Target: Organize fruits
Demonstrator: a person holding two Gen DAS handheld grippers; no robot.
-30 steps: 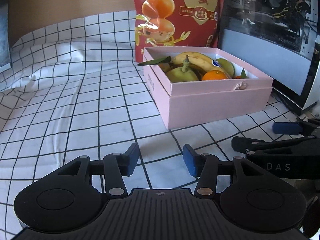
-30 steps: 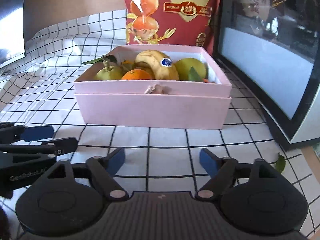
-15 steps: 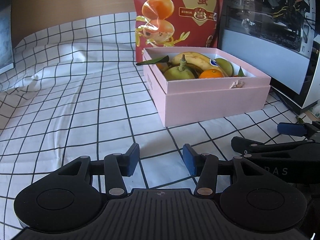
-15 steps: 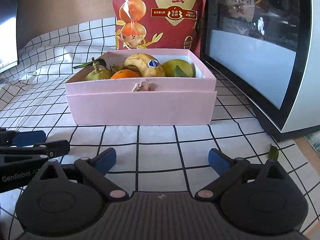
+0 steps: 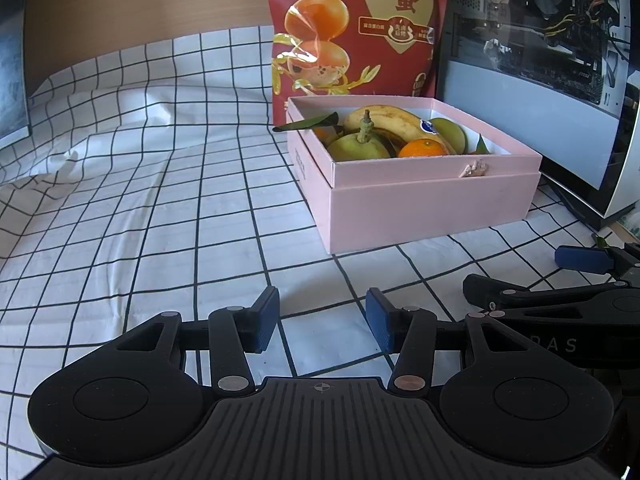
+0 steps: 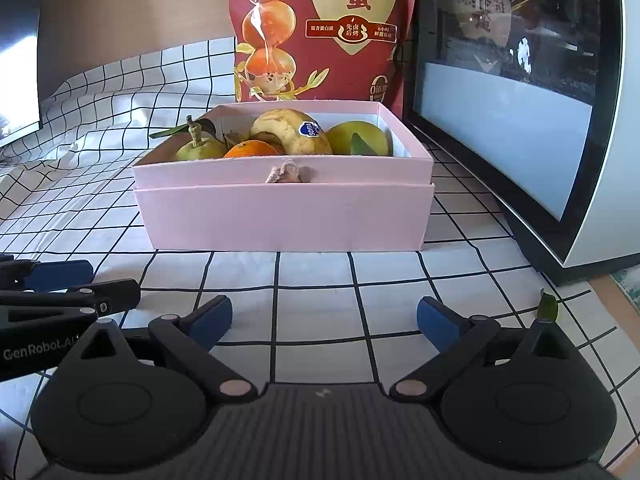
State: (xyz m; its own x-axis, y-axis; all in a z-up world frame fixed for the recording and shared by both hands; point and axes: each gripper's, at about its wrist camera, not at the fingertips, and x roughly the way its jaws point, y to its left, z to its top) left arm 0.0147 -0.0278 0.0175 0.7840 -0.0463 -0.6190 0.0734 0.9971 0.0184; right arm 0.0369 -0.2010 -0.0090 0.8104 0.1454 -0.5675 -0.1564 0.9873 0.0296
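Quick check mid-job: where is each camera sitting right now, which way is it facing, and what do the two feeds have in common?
Left wrist: sits on the left tongs, open and empty, facing forward and down at the pink box from its left corner; the right tongs show at right.
Right wrist: sits on the right tongs, open wide, facing the box front squarely; the left tongs show at left.
Shared: box, banana, orange, red bag, checked cloth.

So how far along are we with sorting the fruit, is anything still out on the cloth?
Looks nearly finished. The banana, pear, orange and mango all sit inside the pink box. Both the left gripper and right gripper are open and empty. Only a small green leaf lies on the checked cloth.
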